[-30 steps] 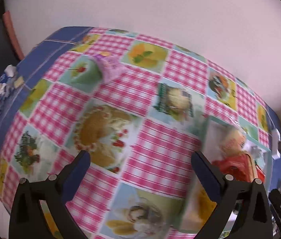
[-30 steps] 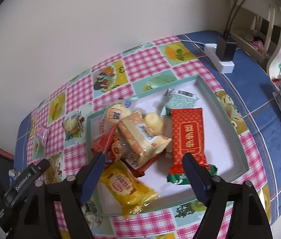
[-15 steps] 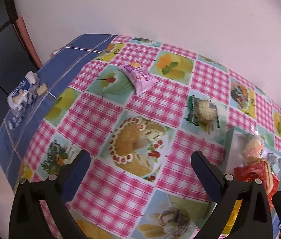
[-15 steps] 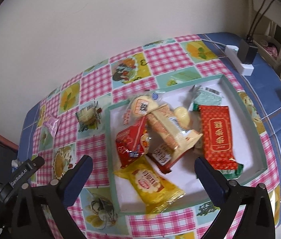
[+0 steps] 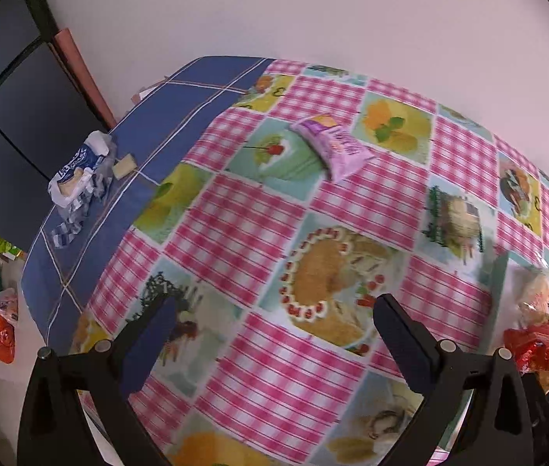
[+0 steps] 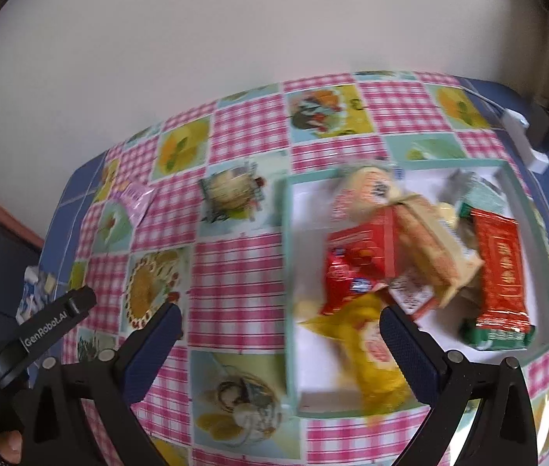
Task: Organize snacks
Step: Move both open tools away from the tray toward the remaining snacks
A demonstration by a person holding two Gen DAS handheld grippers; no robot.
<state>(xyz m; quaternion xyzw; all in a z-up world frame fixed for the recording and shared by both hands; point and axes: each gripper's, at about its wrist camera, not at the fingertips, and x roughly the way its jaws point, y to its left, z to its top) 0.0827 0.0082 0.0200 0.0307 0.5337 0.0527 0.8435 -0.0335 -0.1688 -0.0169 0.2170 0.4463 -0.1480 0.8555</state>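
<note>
Now both grippers hang over the table with nothing between their fingers. The right gripper (image 6: 280, 330) has its jaws spread wide, empty, above the checked tablecloth (image 6: 235, 272) at the left edge of the tray (image 6: 288, 256). That pale green tray holds the pile of snacks: a red packet (image 6: 359, 260) sits near the middle, a long red bar with green ends (image 6: 501, 272) lies along the right side, a yellow packet (image 6: 371, 353) is at the near end beside the right finger, and a beige wrapper (image 6: 429, 248) lies across the heap. The picture is blurred here, so smaller wrappers are hard to tell apart.

Over on the other side, the left gripper (image 5: 274, 334) is open too, its fingers framing a printed cake picture on the cloth. One pink snack packet (image 5: 334, 143) lies alone on the tablecloth, well apart from the tray, towards the wall (image 5: 313, 19). A crumpled blue-and-white wrapper (image 5: 78, 171) sits on the blue part of the cloth at the left edge.
</note>
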